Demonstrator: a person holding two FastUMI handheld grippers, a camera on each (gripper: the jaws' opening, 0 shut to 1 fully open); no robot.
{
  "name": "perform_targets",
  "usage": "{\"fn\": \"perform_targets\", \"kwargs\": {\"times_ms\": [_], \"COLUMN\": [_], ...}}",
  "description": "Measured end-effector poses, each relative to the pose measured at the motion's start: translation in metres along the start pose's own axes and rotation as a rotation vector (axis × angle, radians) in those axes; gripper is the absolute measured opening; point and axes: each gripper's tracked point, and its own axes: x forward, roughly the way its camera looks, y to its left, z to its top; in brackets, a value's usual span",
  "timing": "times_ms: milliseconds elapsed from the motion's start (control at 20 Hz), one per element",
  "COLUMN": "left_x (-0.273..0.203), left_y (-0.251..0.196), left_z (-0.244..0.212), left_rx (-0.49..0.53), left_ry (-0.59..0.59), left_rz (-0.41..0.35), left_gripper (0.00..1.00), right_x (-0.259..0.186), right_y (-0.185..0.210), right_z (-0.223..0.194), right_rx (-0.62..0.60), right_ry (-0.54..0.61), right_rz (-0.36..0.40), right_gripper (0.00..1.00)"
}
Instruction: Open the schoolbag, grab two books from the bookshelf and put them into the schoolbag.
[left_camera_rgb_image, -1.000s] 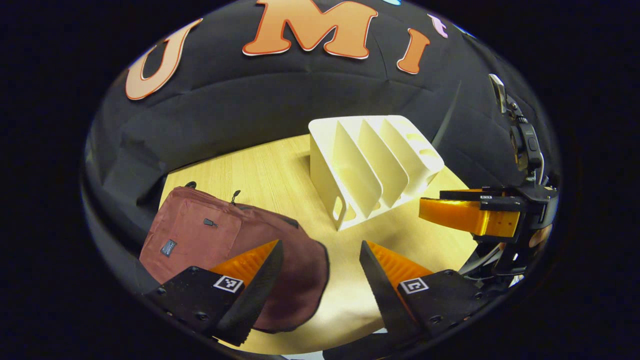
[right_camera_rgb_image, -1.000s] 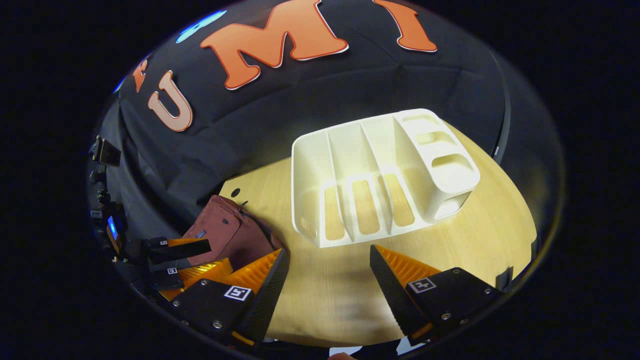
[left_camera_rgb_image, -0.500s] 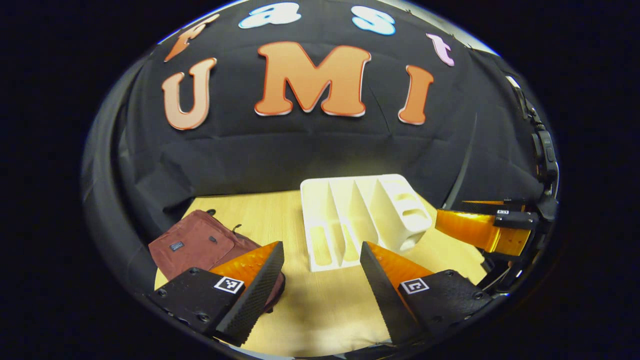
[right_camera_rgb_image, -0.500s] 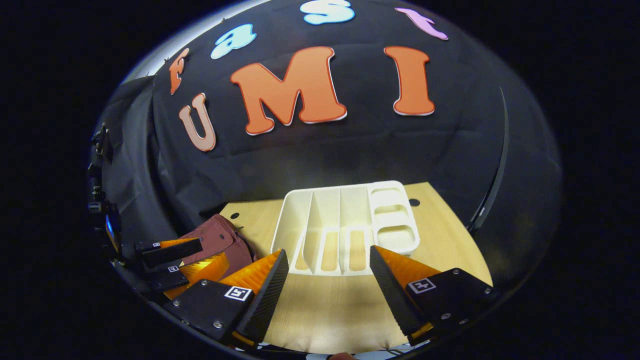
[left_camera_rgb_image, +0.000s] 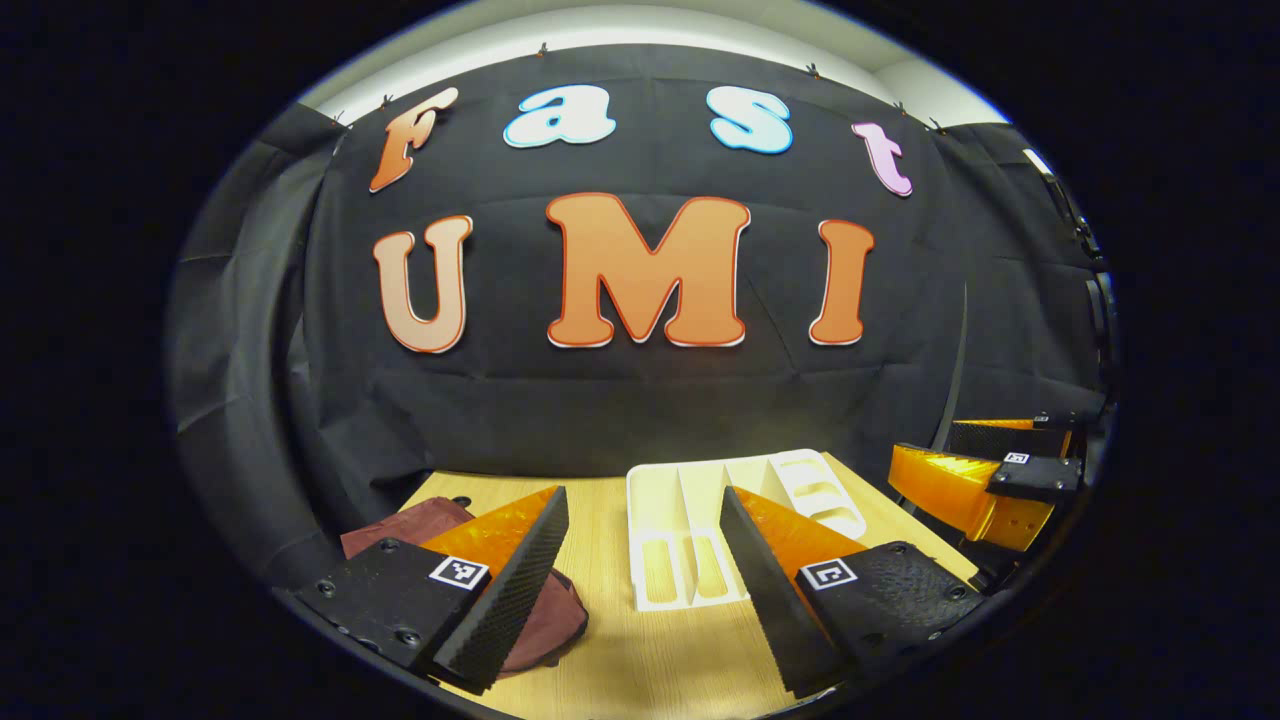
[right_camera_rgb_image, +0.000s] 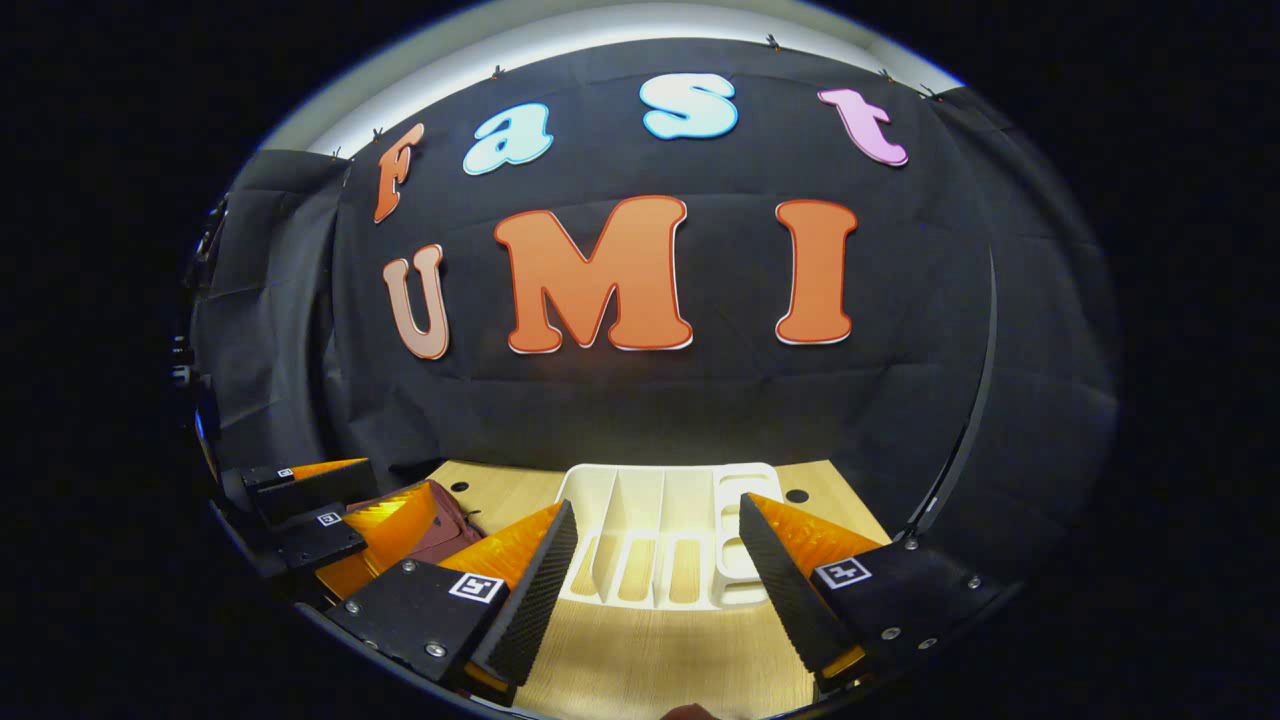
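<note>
On the table (left_camera_rgb_image: 610, 650), both claws gape empty; right gripper view reveals the bookshelf's (right_camera_rgb_image: 640, 530) empty slots.

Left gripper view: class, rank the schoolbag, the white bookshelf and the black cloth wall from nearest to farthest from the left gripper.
1. schoolbag, just behind its left-hand finger.
2. bookshelf, mid-table, ahead between the fingers.
3. cloth wall, behind the table.

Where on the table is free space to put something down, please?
Bare wood lies in front of the white bookshelf, toward the fingers, and in the strip between the schoolbag and the bookshelf. The table is crowded on its left side, where the schoolbag lies.
</note>
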Motion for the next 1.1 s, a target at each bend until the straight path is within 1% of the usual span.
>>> {"fn": "perform_targets", "kwargs": {"times_ms": [50, 100, 150, 200, 250, 300, 450, 650, 750, 850, 1100], "left_x": [-0.003, -0.007, -0.012, -0.015, -0.018, -0.019, -0.023, -0.025, -0.026, -0.027, -0.031], "left_y": [0.002, 0.004, 0.008, 0.010, 0.011, 0.011, 0.012, 0.011, 0.011, 0.011, 0.008], "left_z": [0.005, 0.008, 0.014, 0.021, 0.023, 0.023, 0.025, 0.030, 0.028, 0.032, 0.039], "left_rx": [0.001, 0.004, 0.006, 0.006, 0.004, 0.006, 0.030, 0.033, 0.043, 0.055, 0.134], "left_ry": [-0.018, -0.028, -0.046, -0.069, -0.087, -0.098, -0.133, -0.191, -0.198, -0.210, -0.264], "left_rz": [0.004, 0.014, 0.028, 0.035, 0.046, 0.045, 0.061, 0.055, 0.057, 0.059, 0.057], "left_gripper": [0.98, 1.00, 0.97, 0.97, 1.00, 0.97, 0.97, 0.96, 0.96, 0.95, 0.94], "right_x": [-0.003, -0.005, -0.005, -0.007, -0.007, -0.008, -0.008, -0.009, -0.011, -0.010, -0.005], "right_y": [0.001, 0.002, 0.001, 0.003, 0.003, 0.002, -0.001, 0.004, 0.007, 0.009, 0.009], "right_z": [0.000, -0.002, -0.004, -0.004, -0.003, -0.003, -0.003, -0.004, -0.002, -0.005, -0.008], "right_rx": [-0.001, 0.000, 0.003, 0.006, 0.009, 0.012, 0.010, -0.011, -0.044, -0.055, -0.035], "right_ry": [-0.013, -0.013, -0.012, -0.013, -0.019, -0.026, -0.062, -0.094, -0.121, -0.118, -0.117], "right_rz": [-0.009, -0.010, -0.015, -0.011, -0.011, -0.013, -0.046, -0.034, -0.032, -0.029, -0.036], "right_gripper": [0.97, 0.97, 0.97, 0.97, 0.97, 0.97, 0.96, 0.97, 0.97, 0.97, 0.97]}}
